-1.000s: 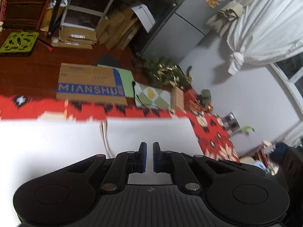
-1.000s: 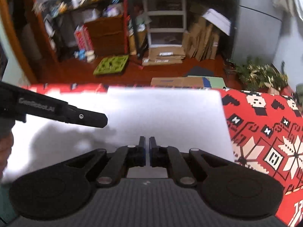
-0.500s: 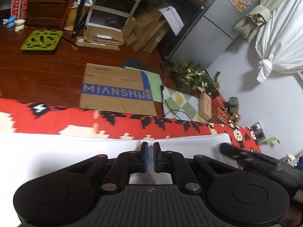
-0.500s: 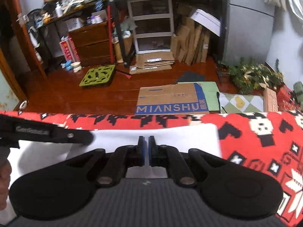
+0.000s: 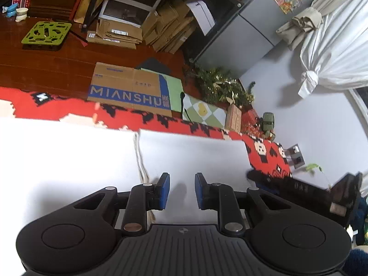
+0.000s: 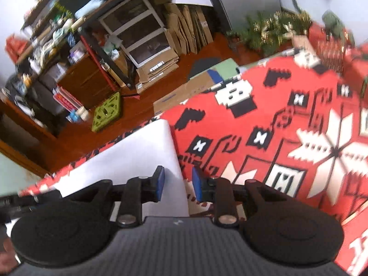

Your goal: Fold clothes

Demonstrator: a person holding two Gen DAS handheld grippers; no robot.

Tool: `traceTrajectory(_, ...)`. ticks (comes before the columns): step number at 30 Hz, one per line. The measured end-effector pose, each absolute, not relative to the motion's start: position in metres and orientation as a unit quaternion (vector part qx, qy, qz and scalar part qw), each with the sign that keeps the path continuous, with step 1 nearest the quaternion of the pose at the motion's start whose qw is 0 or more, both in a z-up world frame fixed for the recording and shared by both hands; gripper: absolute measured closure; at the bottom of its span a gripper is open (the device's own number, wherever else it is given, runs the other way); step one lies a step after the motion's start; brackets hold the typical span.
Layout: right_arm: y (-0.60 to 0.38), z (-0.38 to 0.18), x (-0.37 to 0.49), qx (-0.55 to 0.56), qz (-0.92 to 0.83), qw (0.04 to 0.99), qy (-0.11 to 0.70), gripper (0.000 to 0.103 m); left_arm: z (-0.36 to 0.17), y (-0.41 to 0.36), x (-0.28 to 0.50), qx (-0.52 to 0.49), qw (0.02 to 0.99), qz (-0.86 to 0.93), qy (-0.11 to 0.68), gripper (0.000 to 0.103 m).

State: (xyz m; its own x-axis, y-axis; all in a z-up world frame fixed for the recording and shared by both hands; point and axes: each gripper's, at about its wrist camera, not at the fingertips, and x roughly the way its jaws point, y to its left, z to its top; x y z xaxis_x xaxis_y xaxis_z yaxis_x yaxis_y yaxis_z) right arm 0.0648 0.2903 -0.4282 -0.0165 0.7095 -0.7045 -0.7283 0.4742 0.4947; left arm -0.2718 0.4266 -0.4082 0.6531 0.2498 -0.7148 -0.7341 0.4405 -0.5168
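In the left wrist view, the white garment (image 5: 76, 158) lies flat on the red patterned cloth (image 5: 53, 102), its left part blown out to plain white so no folds or seams can be made out there. A cord-like edge (image 5: 141, 158) runs near to far down its middle, just left of the left gripper (image 5: 182, 191), whose blue-padded fingers (image 5: 165, 191) stand apart over the fabric, holding nothing. At the right edge a dark, blurred bar (image 5: 296, 187) is partly cut off.

In the right wrist view, only the garment's right end (image 6: 138, 158) shows, its near part hidden behind the right gripper (image 6: 177, 185). Its fingers (image 6: 159, 184) are spread, straddling the garment's right edge; whether they touch it cannot be told. The cloth (image 6: 287, 138) to the right is smeared by blur.
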Motion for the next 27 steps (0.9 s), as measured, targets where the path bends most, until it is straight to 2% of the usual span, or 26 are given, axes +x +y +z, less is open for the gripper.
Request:
traceTrajectory(4,0.299,-0.444,0.076,0.025,0.535,0.673,0.510,0.074,-0.403,0.416,-0.272,-0.428,0.797,0.317,0.286,0.081)
traceTrajectory(6,0.306,-0.446,0.077,0.008,0.542,0.673,0.504,0.084,-0.398,0.412,-0.277,-0.428,0.793,0.327,0.283,0.081)
traceTrajectory(8,0.311,-0.444,0.077,-0.008,0.539,0.675,0.503,0.089,-0.392,0.410,-0.286,-0.428,0.791,0.339,0.277,0.081)
traceTrajectory(9,0.311,-0.438,0.075,-0.014,0.538,0.678,0.501,0.091,-0.387,0.409,-0.292,-0.428,0.790,0.345,0.272,0.081)
traceTrajectory(15,0.319,-0.378,0.036,-0.071,0.536,0.710,0.451,0.092,-0.363,0.410,-0.343,-0.432,0.784,0.374,0.240,0.081)
traceTrajectory(22,0.333,-0.276,-0.088,-0.177,0.543,0.745,0.344,0.093,-0.346,0.423,-0.433,-0.455,0.778,0.373,0.222,0.081)
traceTrajectory(27,0.363,-0.246,-0.195,-0.237,0.529,0.759,0.296,0.093,-0.333,0.431,-0.516,-0.450,0.776,0.376,0.234,0.081)
